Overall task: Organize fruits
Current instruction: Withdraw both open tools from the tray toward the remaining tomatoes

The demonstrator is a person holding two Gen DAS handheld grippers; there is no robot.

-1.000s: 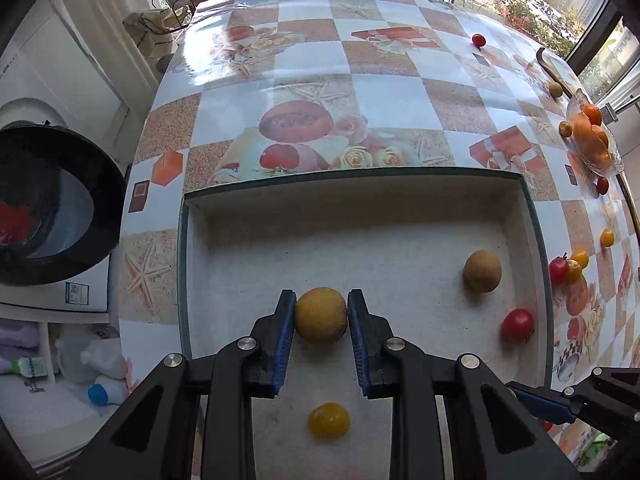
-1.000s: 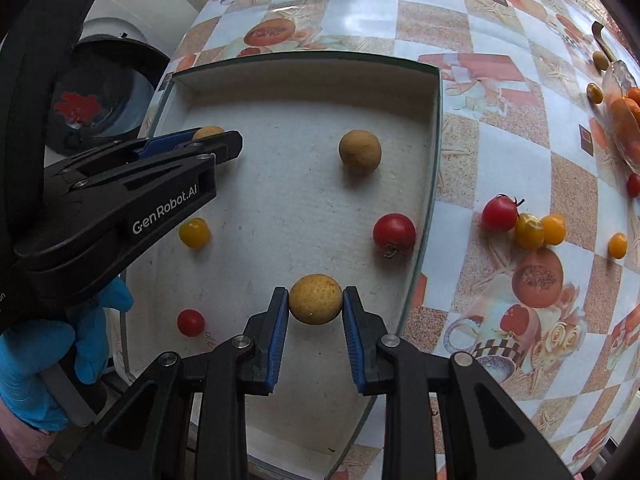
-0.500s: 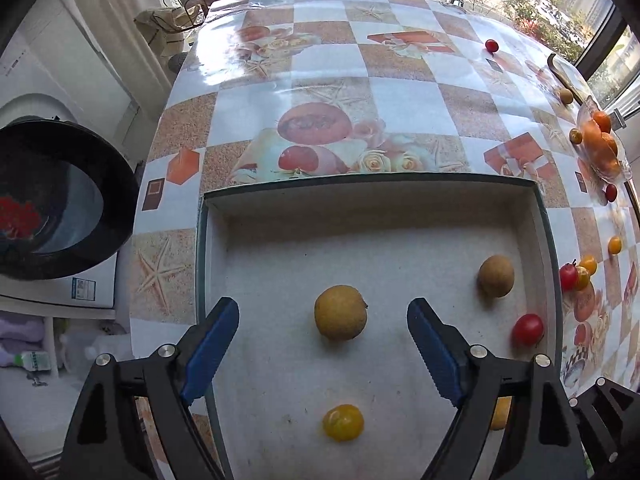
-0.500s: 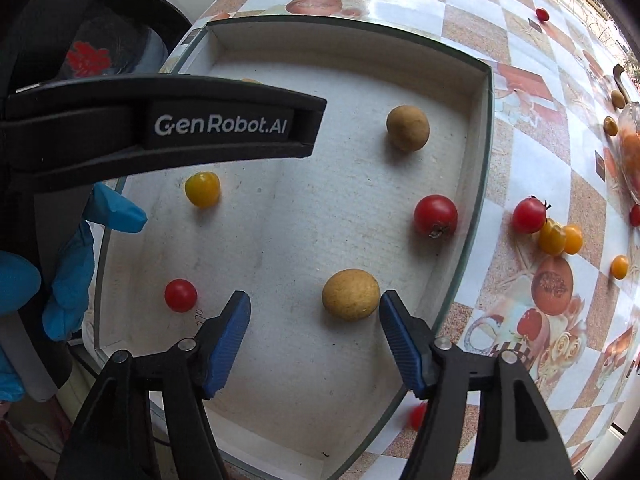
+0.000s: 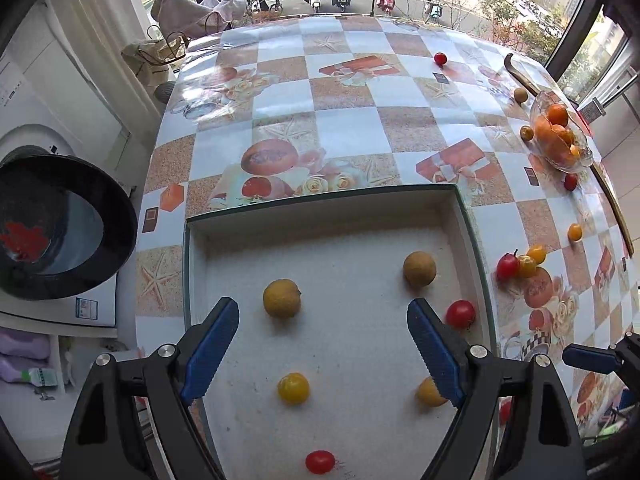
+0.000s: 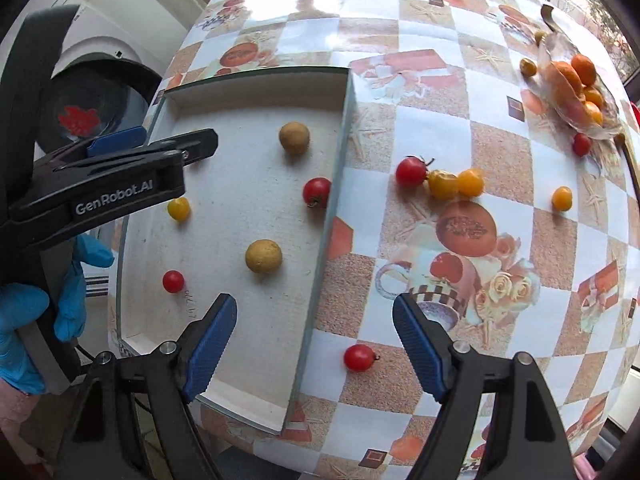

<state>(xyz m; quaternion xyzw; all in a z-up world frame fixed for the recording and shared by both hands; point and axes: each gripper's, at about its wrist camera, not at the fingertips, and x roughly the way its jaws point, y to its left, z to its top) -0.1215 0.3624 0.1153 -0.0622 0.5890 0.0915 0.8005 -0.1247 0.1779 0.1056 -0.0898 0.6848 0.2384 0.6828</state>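
A shallow white tray [image 5: 464, 216] [image 6: 340, 92] holds several fruits. In the left wrist view three tan round fruits lie in it: one ahead [image 5: 281, 298], one at right [image 5: 419, 268], one near the right finger [image 5: 429, 392]. A yellow tomato [image 5: 293, 388] and red tomatoes [image 5: 460, 314] [image 5: 320, 461] lie there too. My left gripper [image 5: 323, 344] is open and empty above the tray. My right gripper [image 6: 314, 340] is open and empty over the tray's right wall, behind a tan fruit [image 6: 263, 255]. A red tomato [image 6: 359, 357] lies on the table just ahead of it.
Loose tomatoes [image 6: 440, 178] lie on the checkered tablecloth right of the tray. A glass dish of oranges [image 6: 576, 84] stands at the far right edge. A dark round washer door [image 5: 52, 224] is off the table's left side.
Both grippers opened and let go of their tan fruits, which now rest in the tray. Both grippers then pulled back and up; the right one swung right over the tray wall.
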